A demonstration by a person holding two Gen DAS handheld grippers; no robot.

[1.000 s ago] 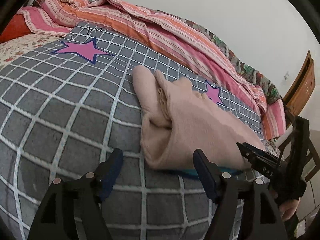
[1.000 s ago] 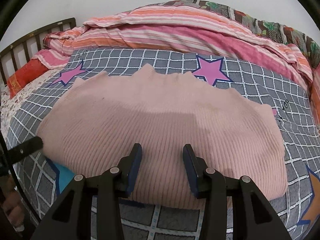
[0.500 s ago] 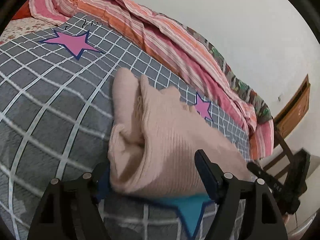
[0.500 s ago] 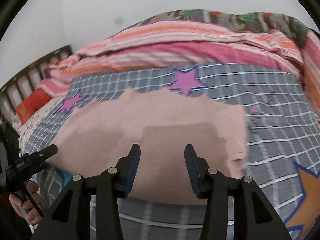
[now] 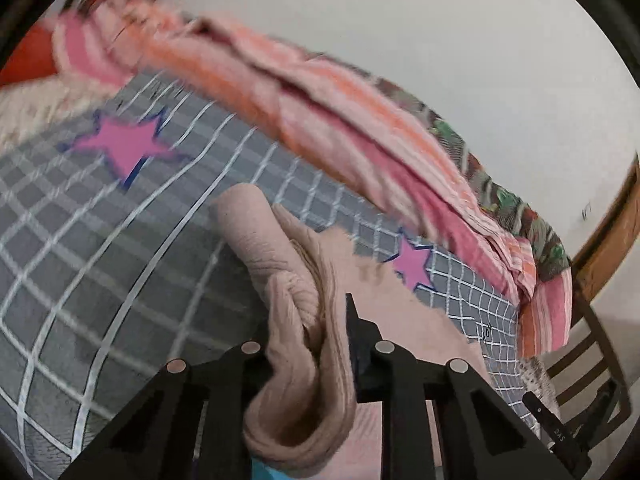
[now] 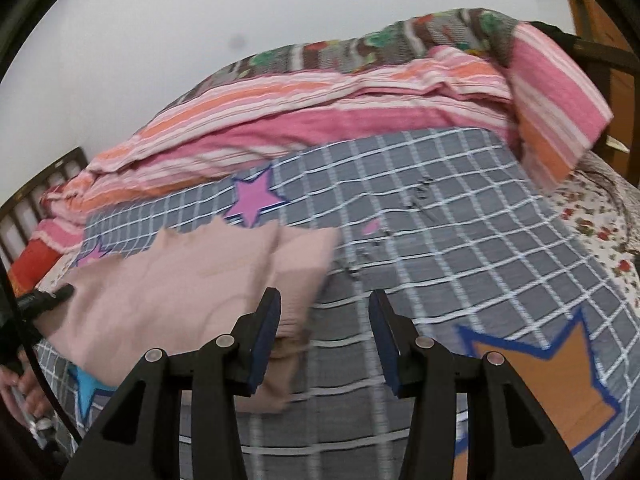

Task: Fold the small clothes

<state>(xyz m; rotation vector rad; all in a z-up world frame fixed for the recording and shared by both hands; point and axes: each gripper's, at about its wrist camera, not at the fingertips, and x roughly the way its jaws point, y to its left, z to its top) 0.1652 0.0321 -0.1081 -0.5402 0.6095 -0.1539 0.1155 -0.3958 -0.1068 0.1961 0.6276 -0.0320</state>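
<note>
A pale pink ribbed knit garment [image 5: 296,308] lies folded on a grey checked bedspread [image 5: 100,240]. My left gripper [image 5: 312,344] is shut on its bunched left end, with fabric squeezed between the jaws and hanging below them. In the right wrist view the garment [image 6: 180,292] lies flat at the left. My right gripper [image 6: 326,312] is open and empty beside the garment's right edge, its left finger [image 6: 266,328] over the cloth. The right gripper's tip [image 5: 560,432] shows low right in the left wrist view, and the left gripper's tip [image 6: 44,300] at the far left of the right wrist view.
A rumpled pink and orange striped quilt [image 6: 320,112] lies along the bed's far side by the white wall. A dark headboard [image 6: 40,184] stands at the left. A wooden chair [image 5: 592,348] stands past the bed's end. Pink, orange and blue stars mark the bedspread.
My left gripper has closed on the garment's left end and bunched it up. My right gripper has moved right, from over the garment's middle to its right edge, still open.
</note>
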